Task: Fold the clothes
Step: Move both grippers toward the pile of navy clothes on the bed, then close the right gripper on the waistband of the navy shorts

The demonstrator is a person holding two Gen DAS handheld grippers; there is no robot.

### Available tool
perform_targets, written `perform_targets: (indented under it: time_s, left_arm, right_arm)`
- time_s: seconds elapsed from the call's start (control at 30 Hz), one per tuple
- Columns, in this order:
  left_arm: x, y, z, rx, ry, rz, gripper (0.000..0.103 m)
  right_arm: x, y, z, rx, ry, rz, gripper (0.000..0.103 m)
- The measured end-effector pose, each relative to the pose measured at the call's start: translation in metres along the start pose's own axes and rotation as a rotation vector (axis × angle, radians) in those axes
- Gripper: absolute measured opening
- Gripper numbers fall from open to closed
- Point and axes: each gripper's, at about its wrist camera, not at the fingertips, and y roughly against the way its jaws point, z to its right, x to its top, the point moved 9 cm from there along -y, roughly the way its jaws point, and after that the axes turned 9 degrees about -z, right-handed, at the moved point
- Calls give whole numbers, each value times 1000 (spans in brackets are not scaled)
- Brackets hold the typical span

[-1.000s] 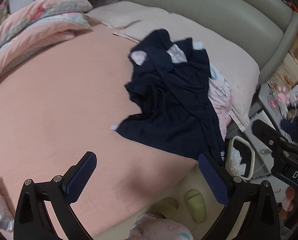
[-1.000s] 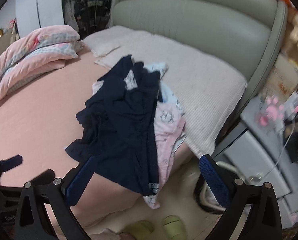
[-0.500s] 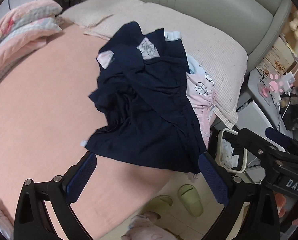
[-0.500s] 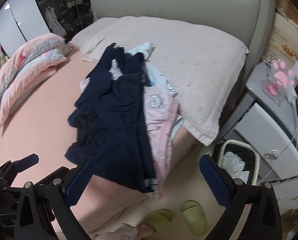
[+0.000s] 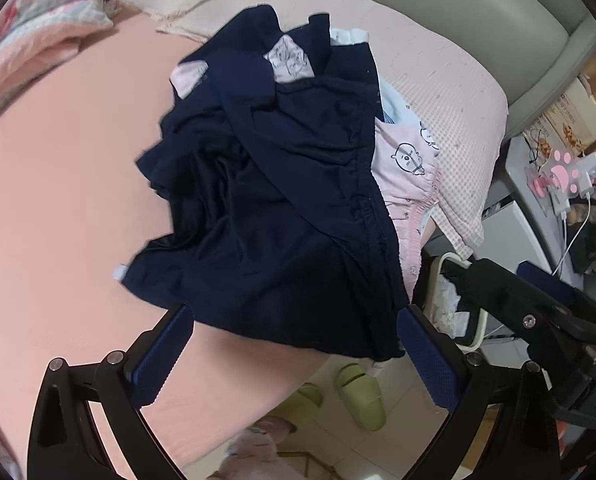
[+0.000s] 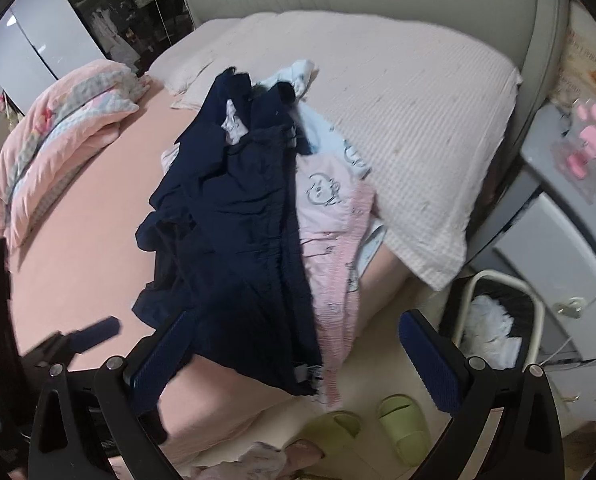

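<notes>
Navy clothes point(image 5: 281, 208) lie heaped on the bed point(image 5: 57, 200); my left gripper point(image 5: 293, 356) and right gripper point(image 6: 298, 364) hover over them, jaws wide, empty.

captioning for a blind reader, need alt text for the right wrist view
A crumpled navy garment lies atop pink printed clothing on a pink bed, draping over its edge. The right tongs are open, holding nothing; green slippers sit on the floor.

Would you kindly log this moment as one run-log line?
phase: approach | left gripper: open | right gripper: open | target: navy garment crumpled atop pink printed garment | bed
</notes>
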Motion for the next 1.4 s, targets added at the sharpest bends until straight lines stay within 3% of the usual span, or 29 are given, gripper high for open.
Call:
perform_targets:
  time_s: [0.23, 0.43, 0.57, 0.67, 0.8, 0.93, 1.13, 1.27, 1.4]
  left_arm:
    - [-1, -24, 11, -82, 40, -38, 103]
    - [-6, -47, 15, -155, 105, -66, 103]
    - [-15, -59, 18, -136, 95, -74, 103]
    - [-23, -67, 21, -120, 85, -85, 103]
    - [-29, -71, 16, -129, 106, -87, 103]
    - [-33, -71, 6, -132, 142, -72, 103]
    - [-44, -74, -3, -147, 172, -84, 103]
    - [-51, -75, -5, -136, 157, -77, 103]
    - [-61, -78, -4, -127, 141, -87, 103]
  right_arm:
    - [4, -26, 4, 107, -63, -52, 102]
    - [6, -50, 7, 155, -90, -124, 89]
    - [4, -66, 4, 166, -64, -163, 86]
    - [1, -78, 8, 178, -101, -184, 78]
    - [-5, -93, 17, 241, -210, -210, 78]
    - [-13, -101, 17, 255, -224, -224, 71]
    - [-19, -107, 18, 235, -252, -221, 51]
    - [-20, -105, 16, 275, -264, -219, 39]
    - [-23, -101, 2, 320, -208, -238, 36]
